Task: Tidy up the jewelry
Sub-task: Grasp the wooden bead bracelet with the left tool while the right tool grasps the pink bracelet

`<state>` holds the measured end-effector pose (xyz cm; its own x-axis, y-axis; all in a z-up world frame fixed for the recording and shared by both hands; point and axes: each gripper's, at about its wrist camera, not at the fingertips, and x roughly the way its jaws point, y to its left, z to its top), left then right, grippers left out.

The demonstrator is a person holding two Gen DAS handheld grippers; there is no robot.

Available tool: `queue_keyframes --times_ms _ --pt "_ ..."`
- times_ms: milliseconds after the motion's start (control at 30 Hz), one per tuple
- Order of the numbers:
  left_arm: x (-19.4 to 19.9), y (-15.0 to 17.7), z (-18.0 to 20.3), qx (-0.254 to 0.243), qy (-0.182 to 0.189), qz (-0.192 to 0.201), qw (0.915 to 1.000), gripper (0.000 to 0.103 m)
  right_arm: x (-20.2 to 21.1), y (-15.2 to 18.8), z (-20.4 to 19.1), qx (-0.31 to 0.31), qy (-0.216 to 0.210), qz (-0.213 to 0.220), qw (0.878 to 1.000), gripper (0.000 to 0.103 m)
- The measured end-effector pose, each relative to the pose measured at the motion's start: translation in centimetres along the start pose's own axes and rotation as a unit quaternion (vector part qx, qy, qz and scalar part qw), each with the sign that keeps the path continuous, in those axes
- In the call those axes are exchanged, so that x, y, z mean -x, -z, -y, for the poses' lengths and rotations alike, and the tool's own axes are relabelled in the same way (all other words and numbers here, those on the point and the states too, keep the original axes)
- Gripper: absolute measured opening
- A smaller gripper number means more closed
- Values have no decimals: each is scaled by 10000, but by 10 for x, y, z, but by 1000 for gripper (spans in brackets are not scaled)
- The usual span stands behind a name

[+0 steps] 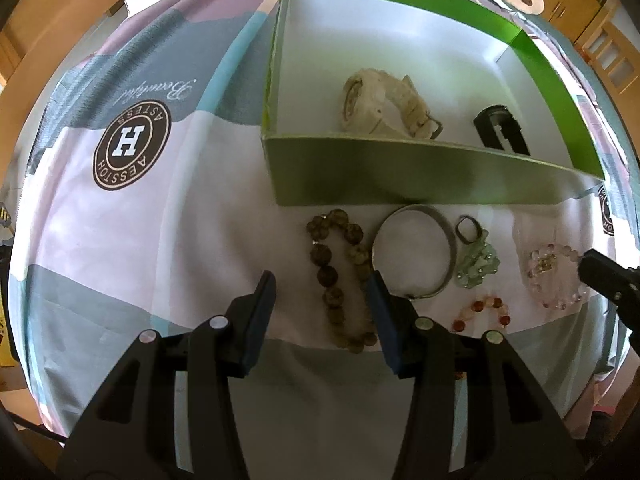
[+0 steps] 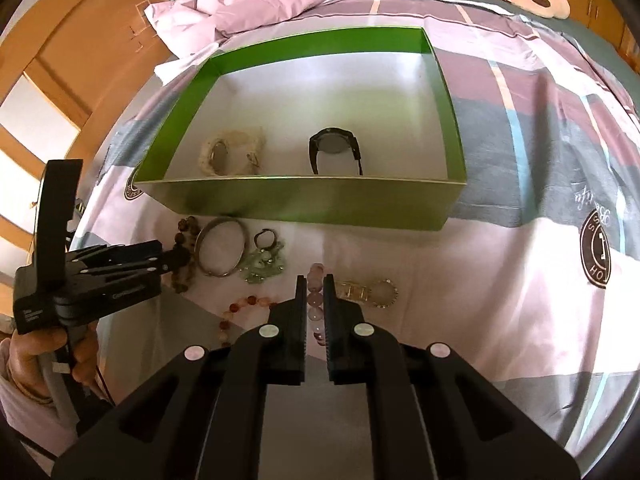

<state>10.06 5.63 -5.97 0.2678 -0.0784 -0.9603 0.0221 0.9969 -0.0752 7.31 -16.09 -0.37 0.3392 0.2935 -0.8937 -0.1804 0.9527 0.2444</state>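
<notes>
Mid-sort now: white watch and black watch already in the green box, five pieces left on the bedspread just near of its front wall. Right gripper pinched narrow around the pink bead bracelet, beads showing between the fingers (looks a firm hold, though contact hard to confirm). Left gripper spread wide, holding nothing, poised over the brown bead bracelet, beside the silver bangle. Further right, green bead cluster and red bead bracelet. Next, probably: lift pink bracelet clear, carry over the wall, release inside.
</notes>
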Motion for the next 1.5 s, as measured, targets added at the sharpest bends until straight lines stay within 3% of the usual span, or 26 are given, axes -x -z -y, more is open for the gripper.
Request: queue_keyframes --times_ms 200,300,533,867,1067,1167,1267,1333,1433,1500 --pt "-2 1 4 13 5 8 10000 54 -6 0 10 -207 192 -135 9995 10" --pt "-3 1 5 8 -1 7 10000 54 -6 0 15 -280 367 -101 9989 20" --pt "-2 0 3 21 -20 20 10000 54 -13 1 12 -206 398 -210 9988 20" --pt "2 9 0 -154 -108 -21 9998 52 -31 3 27 -419 913 -574 9933 20" --pt "-1 9 2 -185 -64 -66 9998 54 -35 7 29 -377 977 -678 9922 20" --pt "-4 10 4 -231 -31 -112 9997 60 -38 8 27 -328 1007 -740 9916 20" --pt "-11 11 10 -433 -202 -162 9987 59 -43 9 27 -302 1012 -827 9910 20" --pt "-11 11 14 -502 -272 -117 9983 58 -46 11 27 -260 1040 -882 9903 20" --pt "-11 11 14 -487 -265 -81 9984 46 -49 14 25 -144 1074 -882 9902 20" --pt "-8 11 16 -499 -256 -54 9984 25 -50 15 19 -67 1013 -837 9913 20"
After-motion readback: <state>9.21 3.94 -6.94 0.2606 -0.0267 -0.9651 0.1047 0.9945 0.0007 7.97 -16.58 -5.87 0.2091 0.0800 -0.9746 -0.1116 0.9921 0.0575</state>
